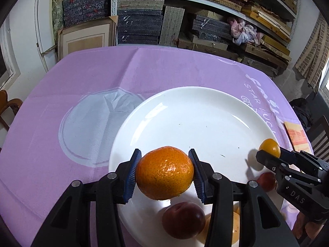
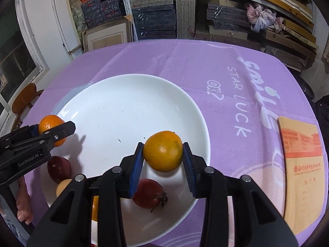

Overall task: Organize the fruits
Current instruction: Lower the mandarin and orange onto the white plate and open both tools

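Both tongs are loaded over the white plate (image 1: 185, 107) on the purple-clothed surface (image 1: 86, 78). The left tongs (image 1: 164, 174) are clamped on a big pebbled orange (image 1: 164, 173), blue pads pressed to both its sides, holding it clear above the plate's near edge. The right tongs (image 2: 163, 157) grip a smaller, smoother yellow-orange fruit (image 2: 163, 150) the same way, up over the right half of the plate. Down below, a dark red plum (image 1: 183, 220) rests on the plate's near side, and a red tomato (image 2: 149, 193) with its dried stem lies under the right tongs. There's a pale orange fruit (image 2: 63, 186) peeking out behind the linkage, though it's too hidden to name. A tan booklet (image 2: 302, 168) lies on the cloth well right of the plate.
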### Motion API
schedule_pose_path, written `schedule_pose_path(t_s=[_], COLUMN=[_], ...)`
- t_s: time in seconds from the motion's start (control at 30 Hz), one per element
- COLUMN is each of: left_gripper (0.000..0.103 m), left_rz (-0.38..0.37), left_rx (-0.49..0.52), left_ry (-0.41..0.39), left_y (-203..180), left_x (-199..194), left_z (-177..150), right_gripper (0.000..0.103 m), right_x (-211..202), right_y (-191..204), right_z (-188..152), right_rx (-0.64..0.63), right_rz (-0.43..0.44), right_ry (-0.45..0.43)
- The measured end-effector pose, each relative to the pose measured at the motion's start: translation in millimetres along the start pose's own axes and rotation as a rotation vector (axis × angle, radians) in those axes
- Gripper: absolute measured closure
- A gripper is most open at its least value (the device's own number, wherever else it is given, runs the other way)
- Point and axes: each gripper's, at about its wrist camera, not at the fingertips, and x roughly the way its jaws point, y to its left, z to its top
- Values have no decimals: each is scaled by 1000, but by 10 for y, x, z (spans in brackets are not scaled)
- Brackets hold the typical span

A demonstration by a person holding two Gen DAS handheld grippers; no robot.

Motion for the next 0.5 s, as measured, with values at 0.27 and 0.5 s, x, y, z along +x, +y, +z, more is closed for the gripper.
schedule_pose_path(t_s=[0.27, 0.5], left_gripper=[54, 31], left_rz=[14, 48], left_rx=[-8, -10], left_ry=[-45, -134], left_y=[76, 218], left_x=[-249, -895], left_z=[-35, -338], right_gripper=[66, 24], right_x=[-342, -1193], right_y=[20, 0], right_z=[27, -441], right_rx=[-13, 9], right_rz=[-7, 6], right_ry=[-74, -229])
